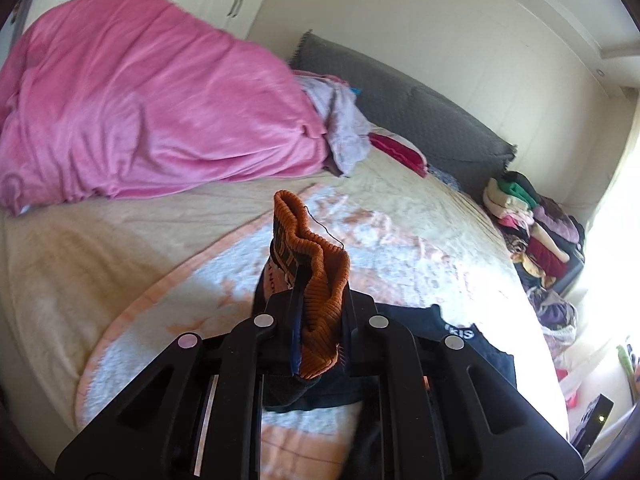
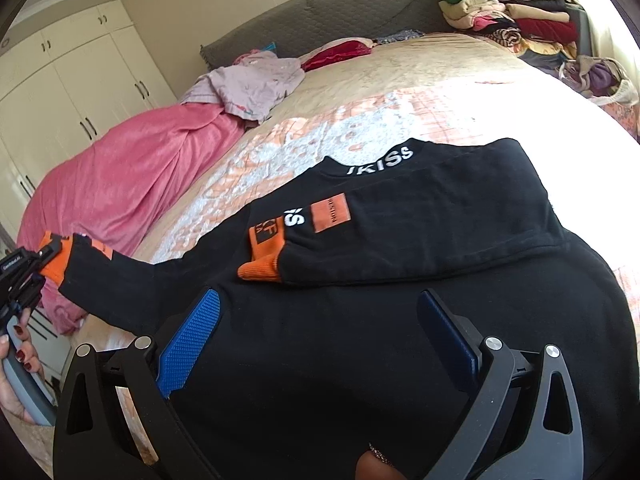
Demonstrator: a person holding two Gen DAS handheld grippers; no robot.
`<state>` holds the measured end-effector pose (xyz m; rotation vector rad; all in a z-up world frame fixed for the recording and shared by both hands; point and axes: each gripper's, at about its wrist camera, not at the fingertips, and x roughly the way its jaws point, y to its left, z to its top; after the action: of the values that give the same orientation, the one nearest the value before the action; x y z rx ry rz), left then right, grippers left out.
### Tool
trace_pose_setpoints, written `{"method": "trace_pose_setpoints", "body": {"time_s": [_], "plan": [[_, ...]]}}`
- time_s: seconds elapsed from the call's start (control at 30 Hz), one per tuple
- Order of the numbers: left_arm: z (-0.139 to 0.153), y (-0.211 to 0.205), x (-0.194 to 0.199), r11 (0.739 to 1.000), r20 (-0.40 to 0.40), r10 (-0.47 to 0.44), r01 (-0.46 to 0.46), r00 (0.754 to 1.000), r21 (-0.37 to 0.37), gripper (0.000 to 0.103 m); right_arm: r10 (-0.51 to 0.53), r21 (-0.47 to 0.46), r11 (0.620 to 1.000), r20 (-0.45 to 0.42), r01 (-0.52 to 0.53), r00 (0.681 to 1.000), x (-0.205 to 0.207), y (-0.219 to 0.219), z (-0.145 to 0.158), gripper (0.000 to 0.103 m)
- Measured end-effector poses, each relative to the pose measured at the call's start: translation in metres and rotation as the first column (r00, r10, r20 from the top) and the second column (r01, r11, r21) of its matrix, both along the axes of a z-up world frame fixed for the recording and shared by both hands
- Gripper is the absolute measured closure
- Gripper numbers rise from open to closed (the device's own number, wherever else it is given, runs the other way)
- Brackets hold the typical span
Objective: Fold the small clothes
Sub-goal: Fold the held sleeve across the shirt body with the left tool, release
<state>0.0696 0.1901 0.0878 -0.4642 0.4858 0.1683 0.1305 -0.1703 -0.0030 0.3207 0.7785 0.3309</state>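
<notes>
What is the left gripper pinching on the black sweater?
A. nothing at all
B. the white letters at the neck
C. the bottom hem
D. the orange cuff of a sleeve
D: the left gripper is shut on the orange cuff of the black sweater, lifting that sleeve.

Light source: strong daylight is admitted from the right of the jaws in both views, past the pile of clothes (image 1: 532,224).
Glare: the bedspread (image 2: 580,152) beyond and right of the right gripper's (image 2: 320,340) jaws is washed out to white; the far right edge of the left wrist view is blown out as well.
Shadows: the near faces of the left gripper (image 1: 318,320) are left dark and detail is lost in the black sweatshirt (image 2: 400,320).
Blur: the pink blanket (image 1: 152,100), left of the jaws, is smeared.
Distortion: straight lines are bowed by the fisheye, and the corners are cut off by a dark rim.
</notes>
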Motion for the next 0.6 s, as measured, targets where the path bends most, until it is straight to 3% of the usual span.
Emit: {"method": "trace_pose_setpoints", "body": {"time_s": [0.3, 0.6], "plan": [[0.01, -0.09, 0.047, 0.981, 0.004, -0.19, 0.19, 0.982, 0.047, 0.096, -0.108, 0.057, 0.993, -0.003, 0.108, 0.994, -0.011, -0.06, 0.002, 0.005], [-0.007, -0.169, 0.085, 0.929, -0.05, -0.367, 0.369, 0.929, 0.035, 0.096, -0.225, 0.087, 0.97, -0.026, 0.226, 0.974, -0.02, -0.117, -0.007, 0.005]]}}
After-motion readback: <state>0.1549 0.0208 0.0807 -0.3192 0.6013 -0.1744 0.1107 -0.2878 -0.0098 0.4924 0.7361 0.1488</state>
